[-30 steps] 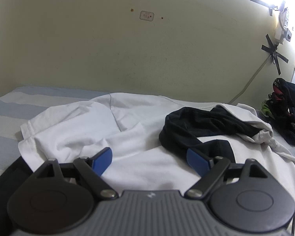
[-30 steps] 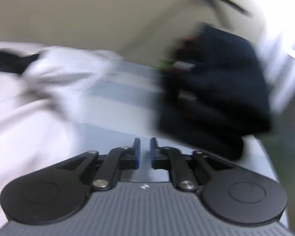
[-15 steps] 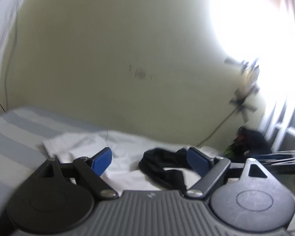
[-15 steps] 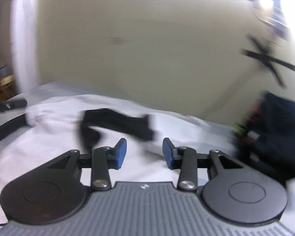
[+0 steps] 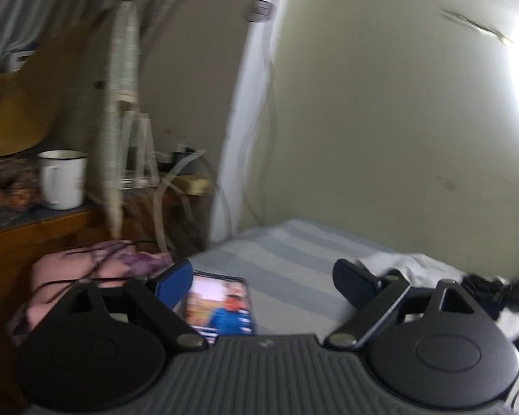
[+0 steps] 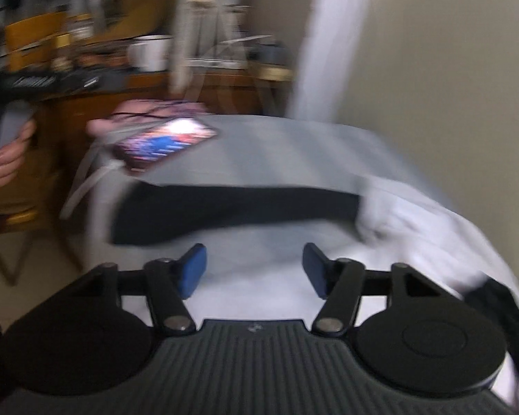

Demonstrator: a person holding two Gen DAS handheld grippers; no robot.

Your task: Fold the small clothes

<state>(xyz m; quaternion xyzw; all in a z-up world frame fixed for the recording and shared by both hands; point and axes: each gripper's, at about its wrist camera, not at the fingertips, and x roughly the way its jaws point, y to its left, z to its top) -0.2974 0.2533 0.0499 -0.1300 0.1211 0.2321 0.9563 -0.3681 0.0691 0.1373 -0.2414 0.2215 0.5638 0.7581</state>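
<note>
Clothes lie loose just ahead of the right gripper; its jaws, just opening, hold nothing; left gripper spread, empty, presumably between garments.

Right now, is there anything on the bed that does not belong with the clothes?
Yes. A phone with its screen lit lies on the striped sheet near the bed's corner, apart from the white garment. It is not laundry.

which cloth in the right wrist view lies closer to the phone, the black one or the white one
The black cloth: it stretches toward the lit phone, while the white cloth lies further right.
</note>
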